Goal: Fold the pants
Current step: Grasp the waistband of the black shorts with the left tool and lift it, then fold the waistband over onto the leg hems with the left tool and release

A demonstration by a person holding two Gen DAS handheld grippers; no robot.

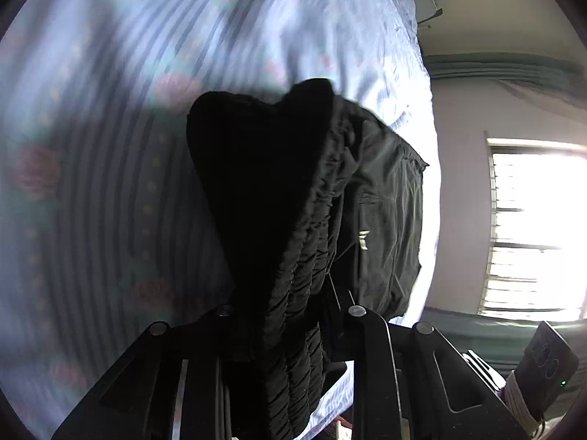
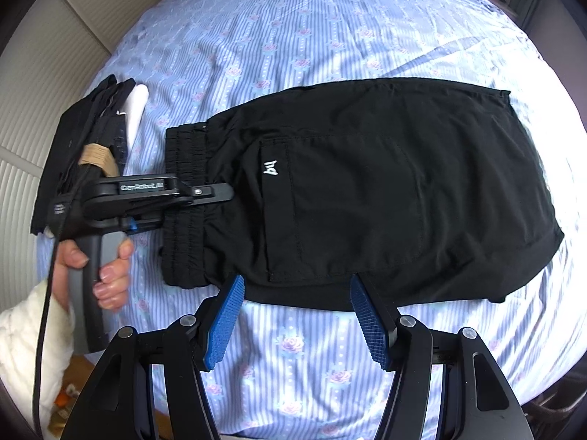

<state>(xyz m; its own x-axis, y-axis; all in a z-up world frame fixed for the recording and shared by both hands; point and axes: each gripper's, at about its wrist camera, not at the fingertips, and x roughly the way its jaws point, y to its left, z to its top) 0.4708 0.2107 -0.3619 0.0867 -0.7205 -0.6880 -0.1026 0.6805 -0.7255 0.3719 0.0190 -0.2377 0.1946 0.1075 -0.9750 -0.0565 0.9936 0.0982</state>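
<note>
Black pants flat on striped bedsheet; left gripper clamped on waistband; right gripper spread apart near hem edge.

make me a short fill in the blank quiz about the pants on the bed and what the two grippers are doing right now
1. The left gripper is shut on the elastic ____ of the black pants.
2. The right gripper, with blue pads, has its jaws ____ and holds nothing.
3. The pants lie on a striped bedsheet printed with pink ____.
4. The white logo sits on a back ____.

Missing words: waistband; open; roses; pocket
</note>
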